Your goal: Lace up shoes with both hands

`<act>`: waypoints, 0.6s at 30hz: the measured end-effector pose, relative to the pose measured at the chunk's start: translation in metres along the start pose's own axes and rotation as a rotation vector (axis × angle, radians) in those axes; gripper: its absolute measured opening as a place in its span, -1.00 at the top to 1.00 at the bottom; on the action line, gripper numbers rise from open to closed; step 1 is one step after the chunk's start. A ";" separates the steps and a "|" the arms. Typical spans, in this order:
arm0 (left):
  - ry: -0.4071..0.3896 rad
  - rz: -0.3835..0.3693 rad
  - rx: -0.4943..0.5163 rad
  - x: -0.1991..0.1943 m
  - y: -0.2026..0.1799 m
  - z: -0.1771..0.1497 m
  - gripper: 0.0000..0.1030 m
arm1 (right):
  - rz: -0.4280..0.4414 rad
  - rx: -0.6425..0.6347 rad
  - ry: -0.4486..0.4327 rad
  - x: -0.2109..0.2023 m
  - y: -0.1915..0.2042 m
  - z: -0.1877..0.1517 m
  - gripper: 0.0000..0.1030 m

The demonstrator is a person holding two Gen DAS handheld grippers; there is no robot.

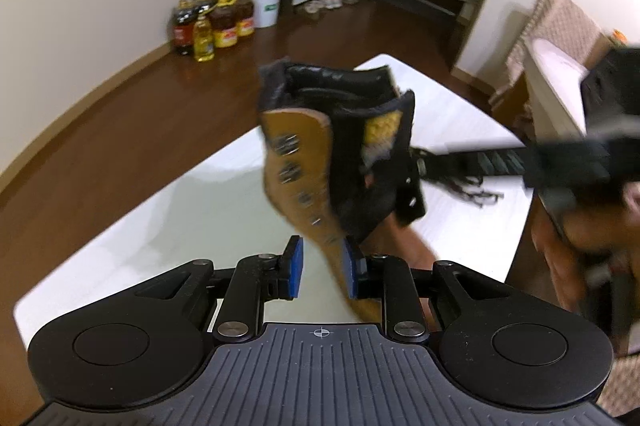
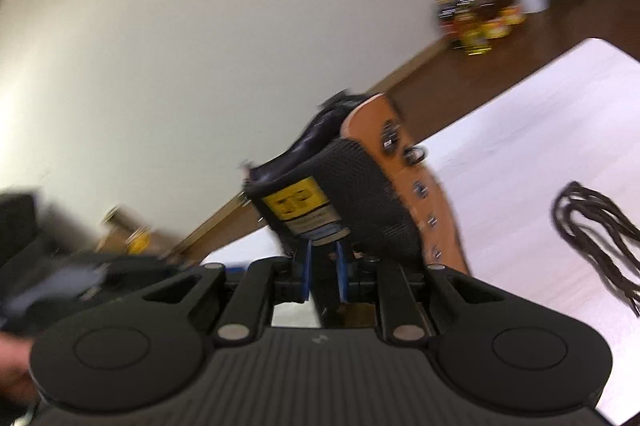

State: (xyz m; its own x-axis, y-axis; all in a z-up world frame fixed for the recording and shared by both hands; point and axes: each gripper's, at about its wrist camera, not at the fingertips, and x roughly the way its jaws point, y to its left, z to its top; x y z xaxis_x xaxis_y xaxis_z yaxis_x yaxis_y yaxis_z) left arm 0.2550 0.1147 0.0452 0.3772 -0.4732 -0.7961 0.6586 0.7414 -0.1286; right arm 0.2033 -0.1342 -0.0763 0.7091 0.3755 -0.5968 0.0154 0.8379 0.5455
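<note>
The left gripper's fingers [image 1: 297, 268] stand wide, and the tan eyelet flap of the boot [image 1: 336, 154] runs down between the blue pads; the right-hand pad looks to touch the leather, the other stands clear, so I read no real pinch here. The right gripper's fingers [image 2: 305, 268] are narrower and appear clamped on the lower end of the boot's black tongue [image 2: 316, 210], just under its yellow label — motion blur keeps that from being certain.

Risk follows from that: the boot hangs tilted above the white table [image 1: 160, 210], apparently carried by the tongue alone. The tongue is soft and could slip or fold, and the boot would then swing or drop. The dark lace [image 2: 592, 226] lies bundled on the table, well apart from the eyelets — none is threaded, so the lacing is all still ahead.

Both grippers point steeply downward, the right one rolled hard, its view slanted. A hand [image 1: 600, 226] holds the right gripper at the left view's right edge.
</note>
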 end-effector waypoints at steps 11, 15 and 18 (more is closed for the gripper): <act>-0.013 -0.066 0.051 -0.020 0.021 -0.015 0.56 | -0.235 0.118 -0.038 0.028 0.031 -0.002 0.67; 0.055 -0.123 0.032 -0.012 0.019 -0.005 0.57 | -0.347 0.087 -0.071 -0.012 0.042 -0.018 0.60; 0.048 -0.142 0.025 -0.009 0.015 0.006 0.58 | -0.474 0.050 -0.033 -0.034 0.017 -0.022 0.45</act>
State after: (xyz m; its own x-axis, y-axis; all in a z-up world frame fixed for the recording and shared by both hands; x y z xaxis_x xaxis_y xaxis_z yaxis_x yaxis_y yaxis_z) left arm 0.2655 0.1268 0.0543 0.2476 -0.5485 -0.7987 0.7194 0.6562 -0.2276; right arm 0.1640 -0.1242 -0.0600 0.6375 -0.0566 -0.7684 0.3760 0.8933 0.2461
